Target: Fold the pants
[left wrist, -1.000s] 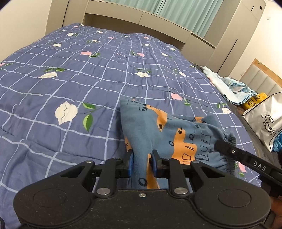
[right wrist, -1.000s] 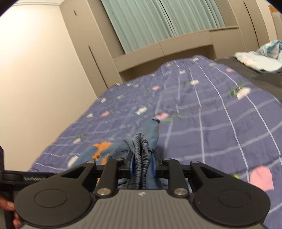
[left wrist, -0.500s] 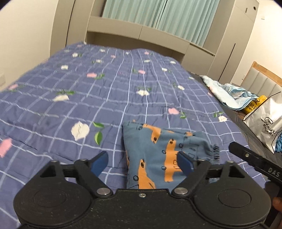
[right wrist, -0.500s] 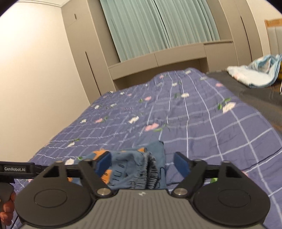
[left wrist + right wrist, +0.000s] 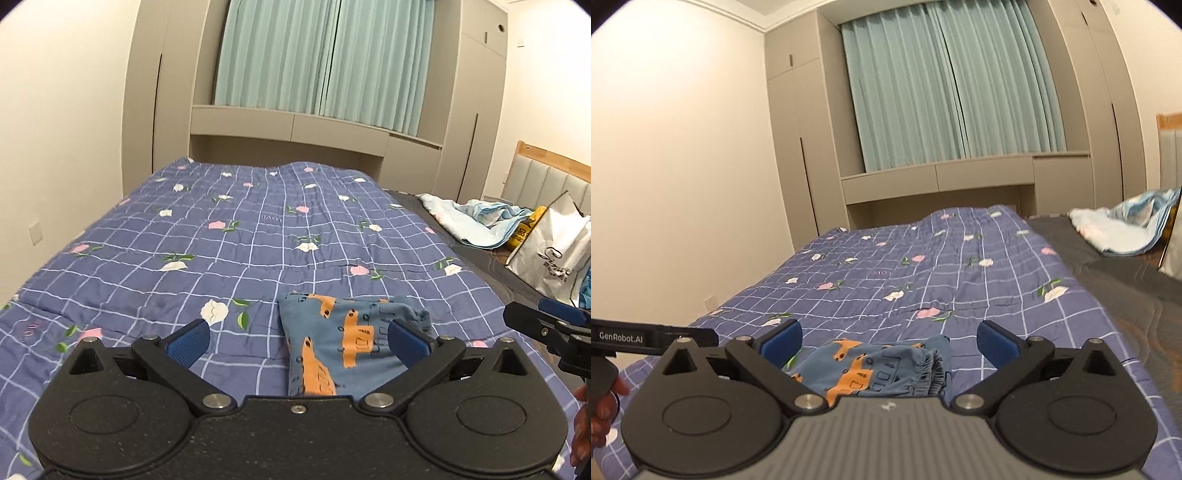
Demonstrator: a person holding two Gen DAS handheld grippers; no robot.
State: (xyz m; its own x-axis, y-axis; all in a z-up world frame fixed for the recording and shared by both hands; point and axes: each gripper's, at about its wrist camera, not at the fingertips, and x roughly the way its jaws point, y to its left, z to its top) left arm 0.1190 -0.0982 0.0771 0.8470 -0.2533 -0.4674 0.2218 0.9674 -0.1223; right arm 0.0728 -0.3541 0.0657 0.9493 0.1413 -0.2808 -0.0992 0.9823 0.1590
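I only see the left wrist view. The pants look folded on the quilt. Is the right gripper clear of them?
Observer: Yes. The right gripper has its jaws opening and its pads touch nothing. The pants lie on the quilt beneath it.
Operator: How does the waistband look from that side?
Observer: The waistband sits at the bundle's right edge in the right wrist view, with its gathered elastic layers stacked on one another.
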